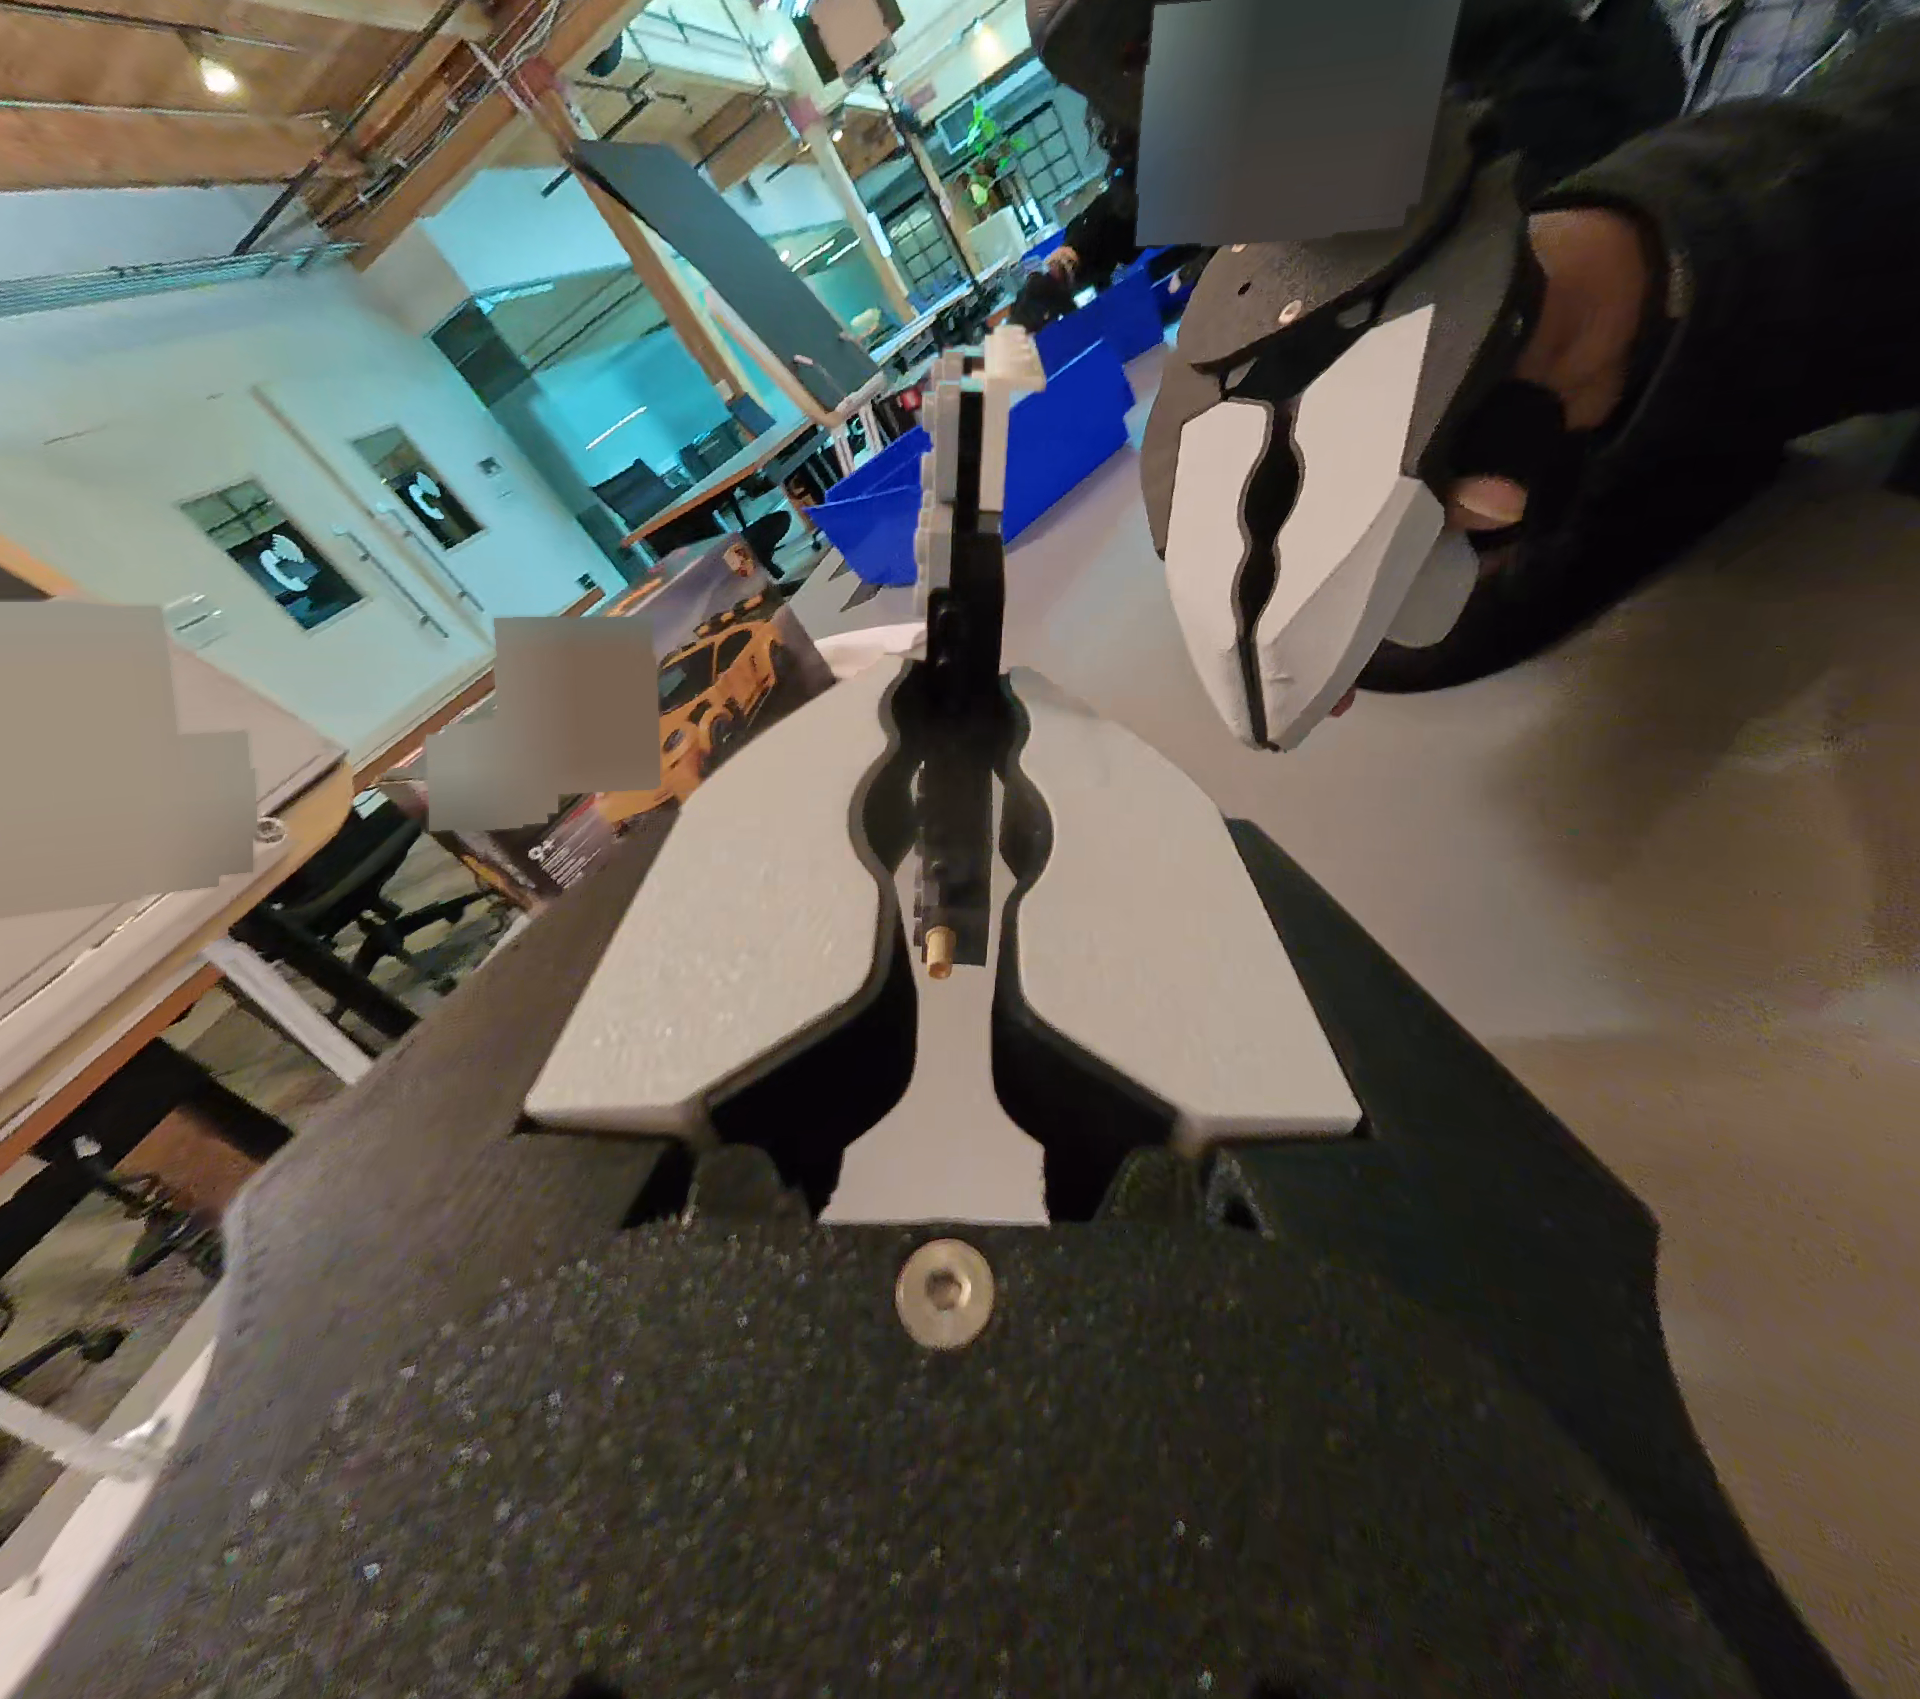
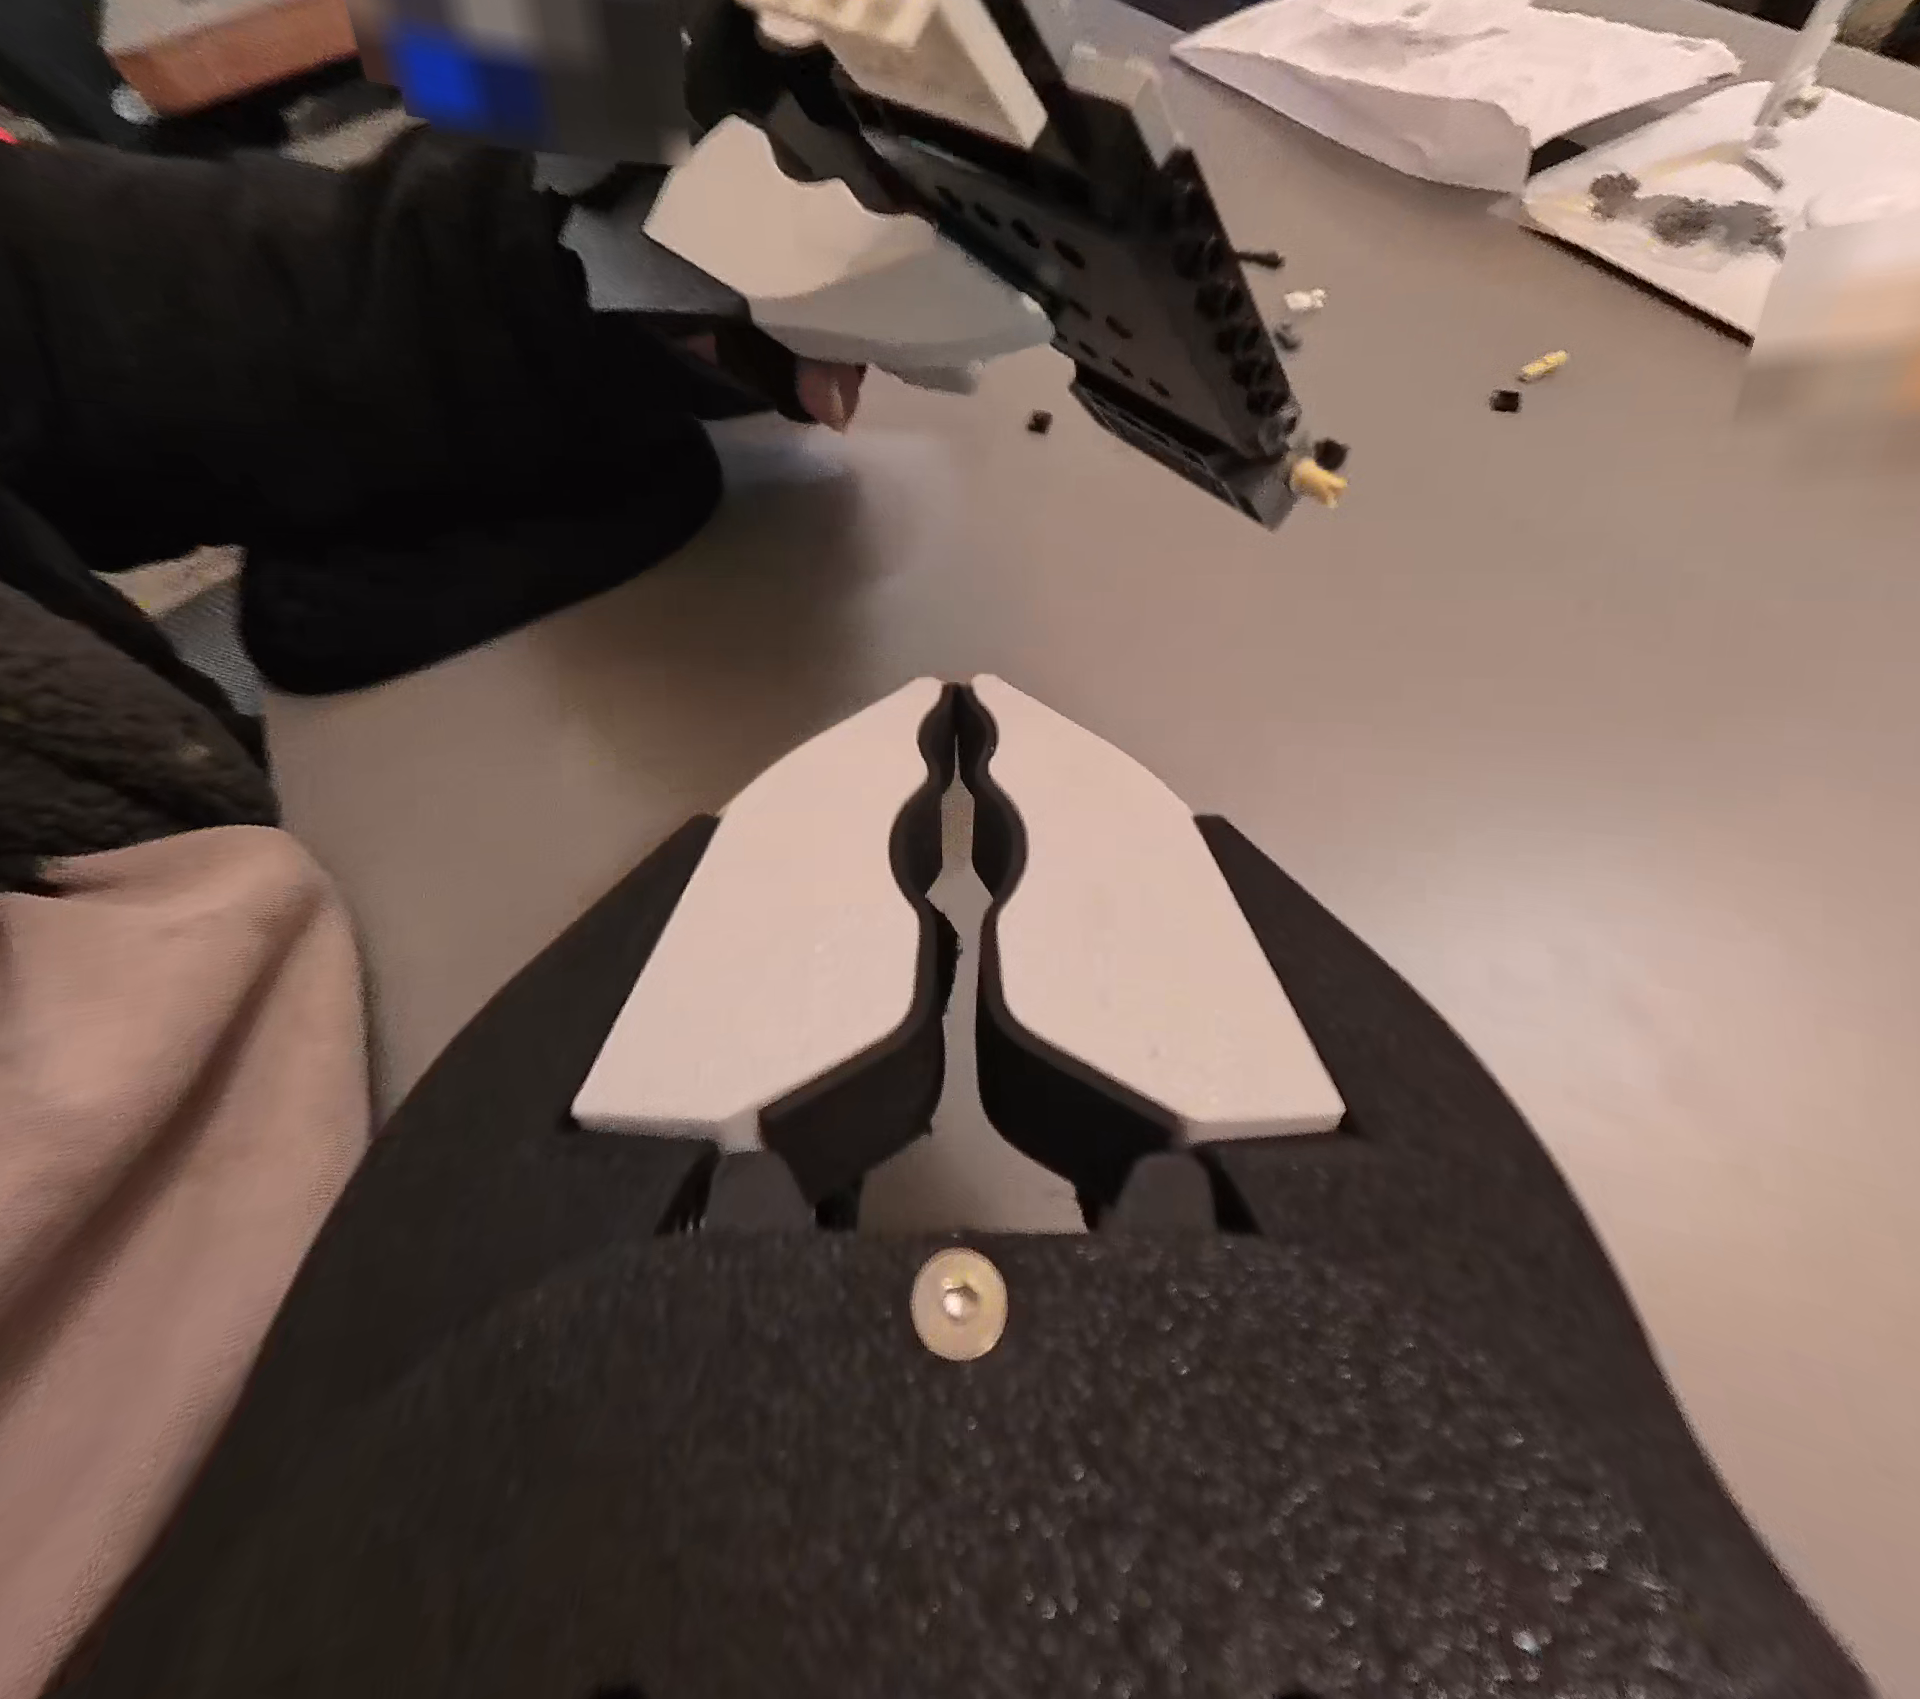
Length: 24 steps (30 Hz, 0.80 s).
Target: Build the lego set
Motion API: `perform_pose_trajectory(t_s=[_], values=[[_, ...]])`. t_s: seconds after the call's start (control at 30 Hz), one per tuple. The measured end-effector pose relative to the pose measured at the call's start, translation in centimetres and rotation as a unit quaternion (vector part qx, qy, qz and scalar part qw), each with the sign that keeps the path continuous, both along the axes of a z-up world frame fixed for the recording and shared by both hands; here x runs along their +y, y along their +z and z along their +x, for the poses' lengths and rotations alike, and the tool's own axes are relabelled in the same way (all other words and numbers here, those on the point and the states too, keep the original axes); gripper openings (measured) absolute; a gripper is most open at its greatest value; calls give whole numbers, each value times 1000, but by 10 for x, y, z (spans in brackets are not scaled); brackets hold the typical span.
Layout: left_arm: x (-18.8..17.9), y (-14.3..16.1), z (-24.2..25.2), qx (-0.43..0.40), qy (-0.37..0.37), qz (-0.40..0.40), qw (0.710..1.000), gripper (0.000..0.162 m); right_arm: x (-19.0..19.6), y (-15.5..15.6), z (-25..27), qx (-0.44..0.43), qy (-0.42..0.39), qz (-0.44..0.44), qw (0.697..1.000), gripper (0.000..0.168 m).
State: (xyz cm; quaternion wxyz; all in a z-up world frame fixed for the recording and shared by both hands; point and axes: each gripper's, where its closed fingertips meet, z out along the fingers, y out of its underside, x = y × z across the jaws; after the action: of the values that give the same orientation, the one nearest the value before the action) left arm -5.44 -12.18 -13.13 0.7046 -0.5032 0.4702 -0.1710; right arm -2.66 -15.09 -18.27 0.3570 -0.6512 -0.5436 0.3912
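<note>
My left gripper is shut on a long lego assembly of black beams with grey and white bricks. It holds it in the air, and the assembly sticks out past the fingertips. A tan pin shows at the assembly's near end, between the fingers. In the right wrist view the same assembly hangs tilted above the grey table, clamped by a left finger, with the tan pin at its low end. My right gripper is shut and empty, below and in front of the assembly. It also shows in the left wrist view.
Small loose pieces lie on the grey table beyond the assembly. A crumpled white paper bag and a sheet with dark parts lie at the back right. Blue bins stand at the far side. A box with a yellow car picture stands at the left. The tips of one gripper are about 7 cm away from the tips of the other.
</note>
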Motion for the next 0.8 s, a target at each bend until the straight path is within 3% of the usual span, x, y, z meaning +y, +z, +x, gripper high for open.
perform_pose_trajectory(t_s=[0.3, 0.53, 0.8], values=[[-13, 9, 0, -13, -34, 7, 999, 12, -13, 16, -7, 27, 27, -24, 999, 0], [-27, 16, 10, 55, -32, 72, 995, 12, -12, 18, -2, 12, 40, -21, 999, 0], [-42, 24, 23, 139, -12, 166, 976, 12, 1, 6, 19, -63, 58, 19, 996, 0]])
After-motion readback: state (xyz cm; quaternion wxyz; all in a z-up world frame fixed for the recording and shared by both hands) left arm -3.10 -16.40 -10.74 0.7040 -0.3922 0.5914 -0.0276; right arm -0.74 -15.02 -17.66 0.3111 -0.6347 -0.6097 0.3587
